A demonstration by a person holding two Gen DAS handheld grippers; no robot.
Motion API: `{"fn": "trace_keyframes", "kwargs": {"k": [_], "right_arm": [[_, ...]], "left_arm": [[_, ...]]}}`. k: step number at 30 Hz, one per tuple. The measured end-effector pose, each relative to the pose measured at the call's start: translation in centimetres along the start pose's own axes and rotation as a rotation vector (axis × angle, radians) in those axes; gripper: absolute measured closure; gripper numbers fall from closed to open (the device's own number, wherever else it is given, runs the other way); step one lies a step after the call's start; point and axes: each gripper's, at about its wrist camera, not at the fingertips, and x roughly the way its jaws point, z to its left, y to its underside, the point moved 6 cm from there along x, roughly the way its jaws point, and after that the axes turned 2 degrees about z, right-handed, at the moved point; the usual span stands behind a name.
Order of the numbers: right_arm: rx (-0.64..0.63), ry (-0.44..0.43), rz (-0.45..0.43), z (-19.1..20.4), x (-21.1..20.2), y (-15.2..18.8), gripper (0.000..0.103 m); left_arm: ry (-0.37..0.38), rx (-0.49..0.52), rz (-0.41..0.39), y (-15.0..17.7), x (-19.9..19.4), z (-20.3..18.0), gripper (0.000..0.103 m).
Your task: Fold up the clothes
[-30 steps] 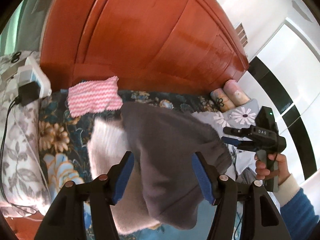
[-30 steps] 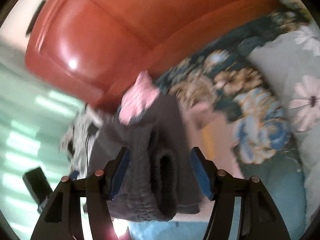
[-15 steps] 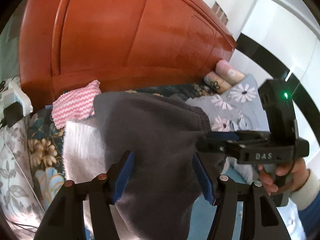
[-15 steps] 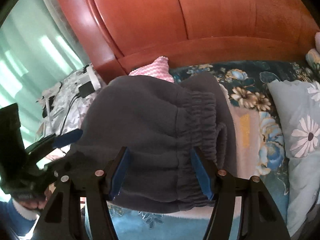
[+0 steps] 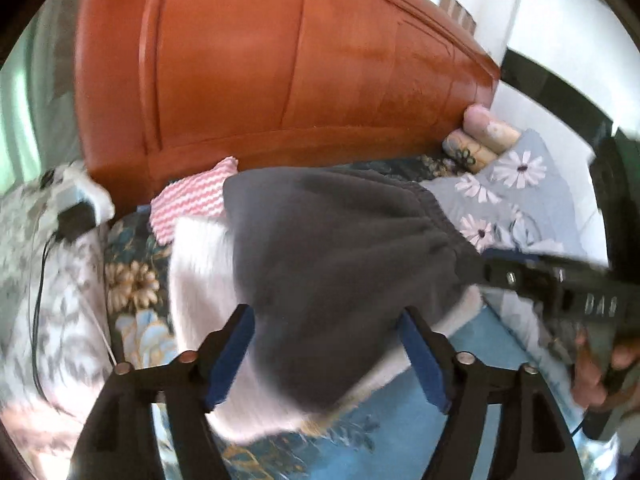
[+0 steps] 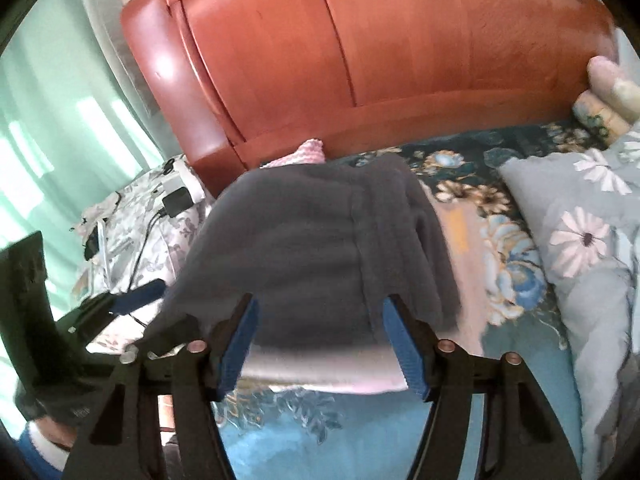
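Observation:
Dark grey fleece trousers [image 5: 340, 248] with an elastic waistband lie folded on a pale pink folded garment [image 5: 200, 280] on the bed. They also show in the right wrist view [image 6: 320, 248]. My left gripper [image 5: 326, 354] is open, its blue pads on either side of the near edge of the pile, holding nothing. My right gripper [image 6: 318, 344] is open too, at the near edge of the trousers. The right gripper [image 5: 568, 292] shows at the pile's right side in the left wrist view. The left gripper [image 6: 120, 304] shows at the left in the right wrist view.
A red-brown wooden headboard [image 5: 280, 80] stands behind the pile. A pink-and-white zigzag cloth [image 5: 192, 200] lies at its foot. Grey daisy-print pillows [image 6: 580, 232] lie on the right. A floral-covered side surface [image 6: 136, 216] with a charger and cables is on the left.
The grey trousers have come down flat onto the pink garment. Both grippers have drawn back toward the near edge; the right gripper has moved closer to the pile's right side.

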Motion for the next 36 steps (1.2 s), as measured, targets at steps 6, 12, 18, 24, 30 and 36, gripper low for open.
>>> {"fn": "trace_keyframes", "kwargs": {"k": [6,12,18,24,30,36], "right_arm": [[0.01,0.098,0.028,-1.0,0.0,4.2,0.028],[-0.049,0.153,-0.02,0.0,-0.3,6.2,0.015],[0.019,0.165,-0.033,-0.7,-0.3,8.0,0.009],[0.027,0.192,-0.035,-0.6,-0.1,9.0,0.009],[-0.033,0.343,-0.034,-0.9,0.2,9.2,0.009],[-0.072,0.387,-0.03,-0.5,0.5,9.3,0.009]], "left_arm": [[-0.04,-0.056,0.017,3.9,-0.7,-1.1,0.016],[-0.05,-0.078,0.006,5.3,-1.4,-2.5,0.0],[-0.051,-0.112,0.002,5.9,-1.6,-2.7,0.0],[-0.065,-0.128,0.009,6.9,-1.9,-1.8,0.0],[-0.135,-0.126,0.0,7.8,-2.0,-0.5,0.0],[-0.189,-0.116,0.029,9.1,-1.0,0.2,0.0]]}}
